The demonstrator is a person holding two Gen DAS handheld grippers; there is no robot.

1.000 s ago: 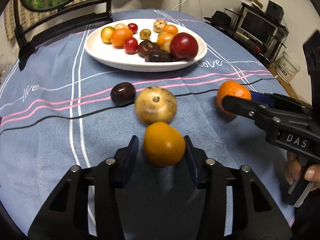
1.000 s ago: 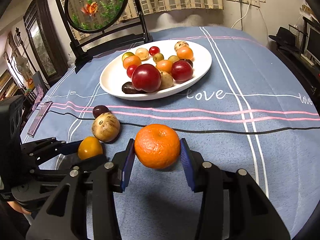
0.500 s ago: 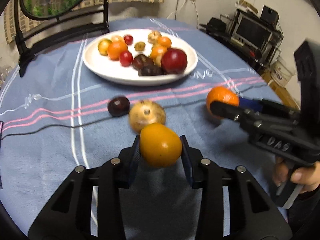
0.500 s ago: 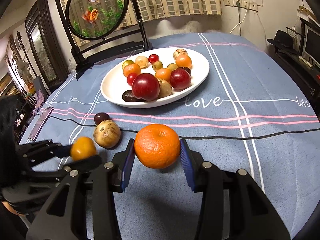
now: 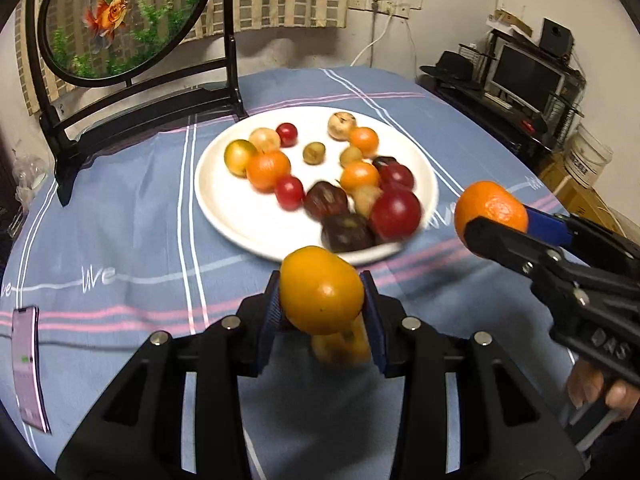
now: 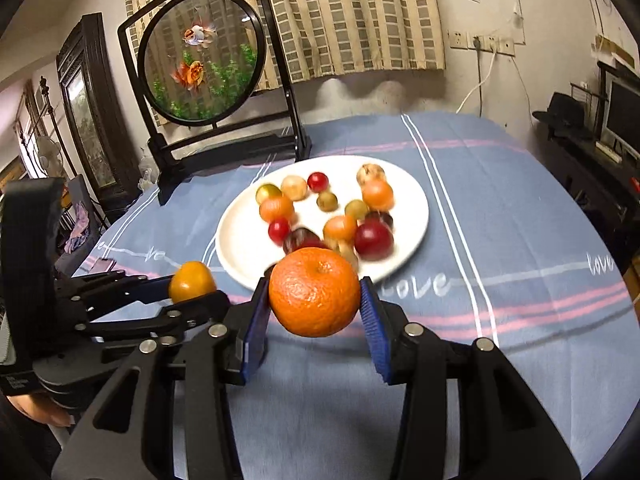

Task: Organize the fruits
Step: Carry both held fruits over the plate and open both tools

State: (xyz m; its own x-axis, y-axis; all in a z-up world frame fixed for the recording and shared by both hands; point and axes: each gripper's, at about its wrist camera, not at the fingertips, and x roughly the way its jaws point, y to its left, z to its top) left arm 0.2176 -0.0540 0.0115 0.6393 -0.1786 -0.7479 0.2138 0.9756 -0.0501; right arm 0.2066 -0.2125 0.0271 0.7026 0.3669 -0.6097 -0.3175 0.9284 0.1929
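Note:
My left gripper is shut on a smooth yellow-orange fruit and holds it in the air just short of the white plate. My right gripper is shut on a dimpled orange mandarin, also lifted, near the plate's front rim. The plate holds several small fruits: red, orange, dark purple and tan ones. Each gripper shows in the other's view: the right gripper at right, the left gripper at left. A tan fruit shows blurred below the left gripper's fruit.
The table wears a blue cloth with pink, white and black stripes. A round goldfish screen on a black stand stands behind the plate at back left. A phone lies near the table's left edge. A shelf with a monitor is off to the right.
Both grippers have risen off the cloth with their fruits and moved forward toward the plate. The left gripper closed on the yellow-orange fruit over the last second.

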